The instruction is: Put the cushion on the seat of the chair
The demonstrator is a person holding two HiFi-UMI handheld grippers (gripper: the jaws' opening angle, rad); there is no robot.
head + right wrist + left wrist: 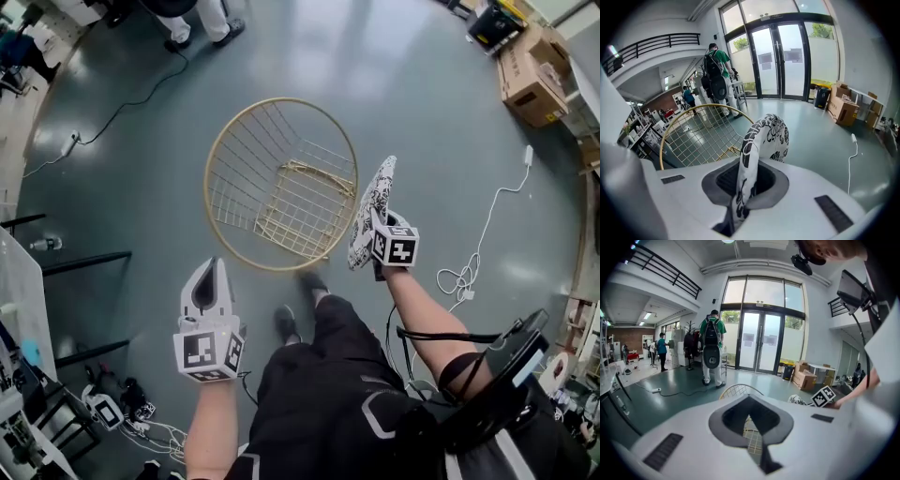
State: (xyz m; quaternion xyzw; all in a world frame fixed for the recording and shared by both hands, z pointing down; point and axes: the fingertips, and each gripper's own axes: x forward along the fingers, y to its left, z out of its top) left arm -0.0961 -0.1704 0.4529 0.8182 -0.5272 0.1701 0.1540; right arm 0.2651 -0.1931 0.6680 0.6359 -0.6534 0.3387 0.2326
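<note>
The black-and-white cushion point(373, 208) hangs upright in the air just right of the chair point(246, 159). Its lower edge is pinched in the right gripper point(373, 242), whose jaws are clamped tight on the fabric. The left gripper point(210, 267) has its jaws together, with nothing between them. The seat point(302, 208) is bare, so the pick-up looks done. What is left is laying the cushion flat there and letting go.
</note>
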